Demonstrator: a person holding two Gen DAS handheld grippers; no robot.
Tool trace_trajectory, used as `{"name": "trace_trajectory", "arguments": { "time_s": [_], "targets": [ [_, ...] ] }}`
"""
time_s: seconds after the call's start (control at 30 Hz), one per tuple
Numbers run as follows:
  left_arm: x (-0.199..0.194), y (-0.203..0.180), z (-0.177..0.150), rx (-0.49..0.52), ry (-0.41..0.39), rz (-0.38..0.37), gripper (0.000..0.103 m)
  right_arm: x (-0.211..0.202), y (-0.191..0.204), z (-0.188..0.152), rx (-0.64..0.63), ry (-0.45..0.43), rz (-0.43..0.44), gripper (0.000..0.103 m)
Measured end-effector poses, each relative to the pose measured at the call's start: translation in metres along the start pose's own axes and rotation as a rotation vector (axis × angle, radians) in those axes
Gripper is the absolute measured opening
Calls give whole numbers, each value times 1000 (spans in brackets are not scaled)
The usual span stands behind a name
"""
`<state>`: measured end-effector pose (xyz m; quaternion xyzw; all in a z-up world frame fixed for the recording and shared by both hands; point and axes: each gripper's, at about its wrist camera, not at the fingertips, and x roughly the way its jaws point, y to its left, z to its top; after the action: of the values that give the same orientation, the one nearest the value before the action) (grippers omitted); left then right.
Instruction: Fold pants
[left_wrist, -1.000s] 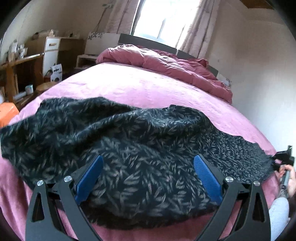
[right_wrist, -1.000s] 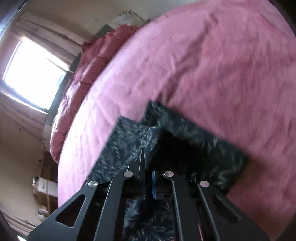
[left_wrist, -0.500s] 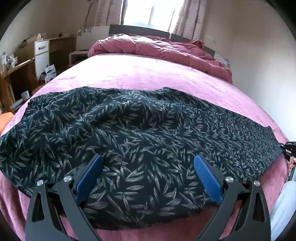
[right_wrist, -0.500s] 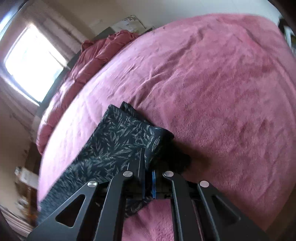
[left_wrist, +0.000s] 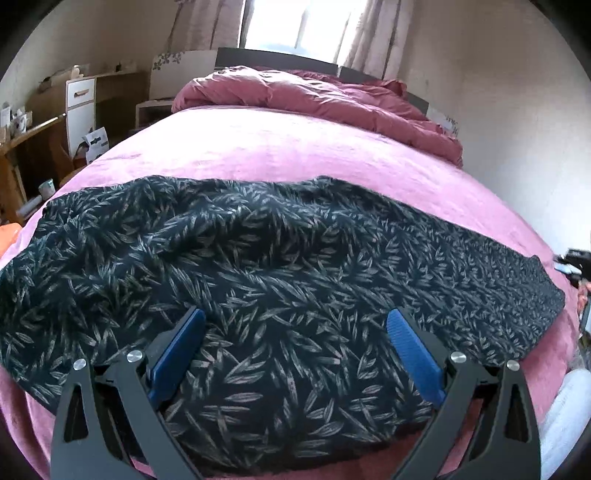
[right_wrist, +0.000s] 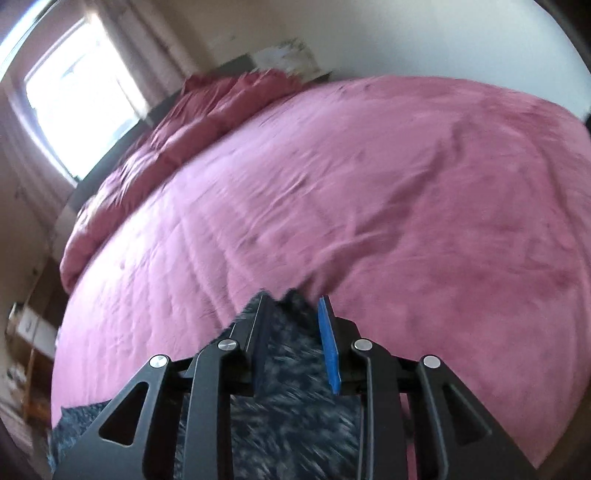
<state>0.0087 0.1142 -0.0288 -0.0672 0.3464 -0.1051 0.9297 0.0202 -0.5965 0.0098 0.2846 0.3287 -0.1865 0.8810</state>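
I'm letting go: my right gripper (right_wrist: 291, 328) has just been opening off the pants (left_wrist: 280, 280), now lying spread across the bed (left_wrist: 295, 155); my left gripper (left_wrist: 295, 332) is hanging spread above them.

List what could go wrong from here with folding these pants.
1. The right gripper has just been opening, with the hem of the pants between its pads; a lift could snag it.
2. The pants bunch in ridges at the left, so creases may get folded in.
3. The left gripper hovers wide open, anchoring nothing.
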Motion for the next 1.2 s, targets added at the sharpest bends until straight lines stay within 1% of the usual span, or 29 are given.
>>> {"name": "trace_trajectory", "arguments": {
  "time_s": [0.13, 0.2, 0.23, 0.3, 0.33, 0.4, 0.43, 0.5, 0.6, 0.63, 0.67, 0.7, 0.73, 0.77, 0.83, 0.87, 0.9, 0.93, 0.97, 1.0, 1.03, 1.07, 1.13, 1.2],
  "targets": [
    [1, 2, -2, -7, 5, -14, 101, 36, 18, -1, -77, 84, -33, 25],
    [2, 0, -2, -1, 12, -6, 101, 49, 22, -5, -108, 106, -82, 25],
    [2, 0, -3, 2, 13, -2, 101, 52, 23, -5, -120, 106, -89, 25],
    [2, -1, -3, 6, 16, 2, 101, 51, 29, -10, -173, 93, -113, 9],
    [2, -1, -3, 6, 17, 2, 101, 49, 36, -14, -230, 87, -138, 3],
    [1, -3, -2, 8, 14, 4, 101, 41, 47, -21, -314, 48, -233, 1],
    [1, -3, -3, 10, 13, 5, 101, 37, 48, -21, -318, 26, -259, 1],
    [1, -5, -3, 12, 15, 7, 101, 27, 41, -20, -286, -16, -297, 1],
    [2, -5, -4, 15, 21, 11, 101, 39, 23, -21, -213, 29, -326, 0],
    [2, -5, -4, 15, 22, 11, 101, 43, 19, -22, -209, 33, -364, 0],
    [2, -5, -4, 14, 21, 10, 101, 49, 11, -23, -186, 52, -365, 0],
    [1, -5, -3, 14, 20, 9, 101, 49, 5, -22, -156, 59, -341, 0],
    [2, -5, -3, 13, 21, 9, 101, 47, 4, -20, -145, 52, -331, 0],
    [1, -6, -2, 12, 22, 10, 101, 43, 4, -19, -142, 47, -335, 0],
    [0, -7, 0, 7, 22, 10, 101, 36, 10, -18, -165, 30, -393, 0],
    [0, -7, 3, 1, 25, 8, 101, 28, 17, -19, -187, 0, -408, 0],
    [-1, -7, 8, -16, 29, -4, 101, 18, 26, -21, -211, -36, -394, 0],
    [-2, -5, 14, -36, 25, -20, 101, 11, 34, -24, -228, -59, -381, 4],
    [-2, -4, 22, -56, 21, -21, 101, 4, 45, -27, -244, -81, -364, 14],
    [-1, -4, 29, -67, 25, -10, 101, -5, 58, -32, -253, -101, -327, 25],
    [1, -3, 38, -79, 33, 1, 101, -10, 66, -38, -251, -109, -295, 53],
    [4, -3, 48, -90, 41, 8, 101, -18, 75, -43, -242, -118, -256, 61],
    [11, -5, 64, -86, 50, 33, 101, -24, 100, -55, -243, -120, -190, 61],
    [22, -10, 78, -34, 67, 108, 101, -20, 128, -64, -272, -94, -131, 58]
  ]
}}
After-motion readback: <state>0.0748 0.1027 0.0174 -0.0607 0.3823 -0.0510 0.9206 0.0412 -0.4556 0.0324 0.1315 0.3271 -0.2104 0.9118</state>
